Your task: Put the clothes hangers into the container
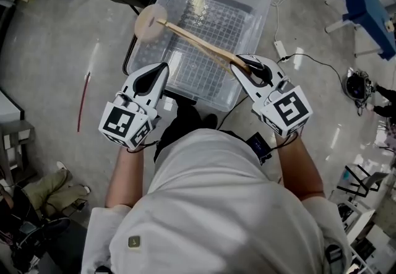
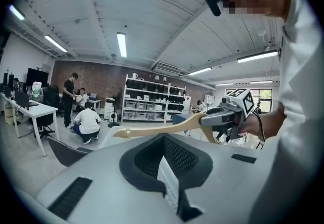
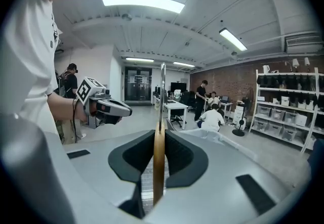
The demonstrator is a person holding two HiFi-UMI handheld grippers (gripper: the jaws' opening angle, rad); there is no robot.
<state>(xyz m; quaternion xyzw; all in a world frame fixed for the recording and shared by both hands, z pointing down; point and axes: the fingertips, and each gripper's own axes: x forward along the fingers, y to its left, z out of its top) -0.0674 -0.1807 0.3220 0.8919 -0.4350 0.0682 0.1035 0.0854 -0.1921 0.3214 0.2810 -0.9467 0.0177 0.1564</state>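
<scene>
The clear container (image 1: 263, 0) sits on the floor straight ahead of me and below both hands, open at the top. The wooden hanger (image 1: 198, 44) is over that opening. Its long axis runs from my right gripper (image 1: 239, 64) slanting away to the left, and its far end reaches the container's left rim (I cannot tell if it touches anything there). My right jaws are clamped on the hanger's near end, so that hand is the one placed to lower it in, I think. My left gripper (image 1: 160, 70) hangs at the container's near edge, jaws together on nothing. I count one container, one hanger and two grippers.
</scene>
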